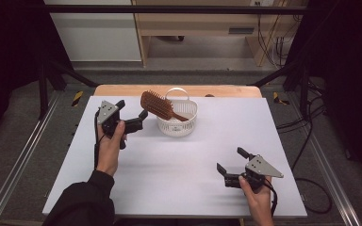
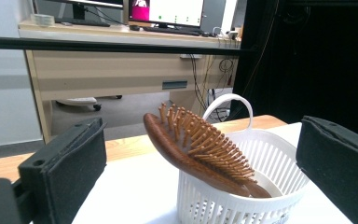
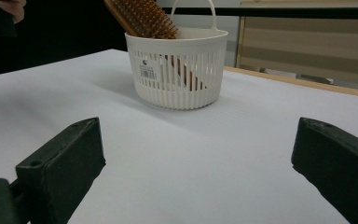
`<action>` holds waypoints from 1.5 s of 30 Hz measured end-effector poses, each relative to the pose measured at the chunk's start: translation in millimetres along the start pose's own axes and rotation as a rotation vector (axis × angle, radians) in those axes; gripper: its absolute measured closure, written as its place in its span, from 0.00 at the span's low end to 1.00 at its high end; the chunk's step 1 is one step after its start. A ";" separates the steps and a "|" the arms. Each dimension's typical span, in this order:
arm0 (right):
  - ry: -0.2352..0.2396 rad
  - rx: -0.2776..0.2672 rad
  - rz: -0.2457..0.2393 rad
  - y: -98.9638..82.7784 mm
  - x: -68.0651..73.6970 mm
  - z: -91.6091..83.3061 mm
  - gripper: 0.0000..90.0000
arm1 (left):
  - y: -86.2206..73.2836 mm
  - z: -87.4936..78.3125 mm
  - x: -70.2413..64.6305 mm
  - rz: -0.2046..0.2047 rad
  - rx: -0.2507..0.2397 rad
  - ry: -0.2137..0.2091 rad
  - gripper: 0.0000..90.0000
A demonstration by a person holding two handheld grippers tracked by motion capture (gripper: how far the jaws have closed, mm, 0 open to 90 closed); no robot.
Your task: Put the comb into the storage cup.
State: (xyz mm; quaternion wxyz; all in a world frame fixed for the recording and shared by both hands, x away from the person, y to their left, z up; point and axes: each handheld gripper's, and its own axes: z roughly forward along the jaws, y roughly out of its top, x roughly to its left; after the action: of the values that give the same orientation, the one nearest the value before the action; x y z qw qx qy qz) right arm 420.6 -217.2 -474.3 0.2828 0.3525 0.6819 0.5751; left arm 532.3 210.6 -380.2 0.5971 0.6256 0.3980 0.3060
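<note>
Hairbrush (image 1: 156,105), brown wood with wooden pins, leans in the white slatted basket (image 1: 188,126): its handle end is down inside against the basket's right wall, and its bristled head sticks out up and over the left rim, pins facing up. In the left gripper view the hairbrush (image 2: 193,149) lies tilted across the basket (image 2: 242,205), with the basket's thin loop handle (image 2: 228,100) standing upright behind it. The basket sits on the white table sheet (image 1: 179,169) toward the far middle, near the wooden edge of the table (image 1: 122,89). The left gripper (image 1: 132,112) is held just beside the brush head, at its left, jaws spread apart with nothing between them; whether the nearer jaw tip touches the brush I cannot tell. The left hand (image 1: 109,148) grips it from below, a dark sleeve (image 1: 82,202) behind. The right gripper (image 1: 231,161) rests low over the near right part of the sheet, well apart from the basket, jaws wide apart and empty, pointing toward the basket (image 3: 177,70) with its small label (image 3: 148,70) and the brush (image 3: 142,17) above the rim.
</note>
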 end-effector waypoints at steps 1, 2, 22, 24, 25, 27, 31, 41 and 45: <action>0.000 0.000 0.000 0.0 0.0 0.0 0.03 | 0.4 -1.6 0.6 0.000 -0.001 0.001 0.02; 0.000 0.001 0.000 0.0 0.1 0.1 0.03 | 0.7 -3.1 1.4 0.004 0.001 0.001 0.02; -0.016 0.013 -0.020 -0.6 0.9 1.3 0.03 | 9.4 -28.2 14.7 0.055 0.019 0.014 0.01; -0.016 0.012 -0.015 -0.6 1.2 1.3 0.03 | 11.2 -30.9 17.0 0.045 0.015 0.016 0.01; -0.015 0.012 -0.014 -0.6 1.0 1.3 0.03 | 11.7 -32.2 18.0 0.043 0.013 0.016 0.01; -0.015 0.011 -0.014 -0.6 0.9 1.2 0.03 | 12.2 -35.2 19.7 0.044 0.014 0.018 0.01; -0.015 0.014 -0.018 -0.7 1.0 1.2 0.03 | 10.3 -41.1 21.9 0.041 0.017 0.021 0.01; -0.014 0.017 -0.017 -0.9 1.6 1.7 0.03 | 0.5 -57.2 20.0 0.067 0.031 0.010 0.01; -0.012 0.018 -0.016 -1.1 1.7 2.0 0.03 | -1.7 -62.4 19.9 0.068 0.031 0.007 0.01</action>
State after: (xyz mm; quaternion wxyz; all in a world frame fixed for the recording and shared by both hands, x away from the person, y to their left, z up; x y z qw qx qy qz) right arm 421.0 -214.8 -475.7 0.2884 0.3531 0.6880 0.5646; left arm 488.4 259.1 -377.5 0.5751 0.6471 0.3831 0.3221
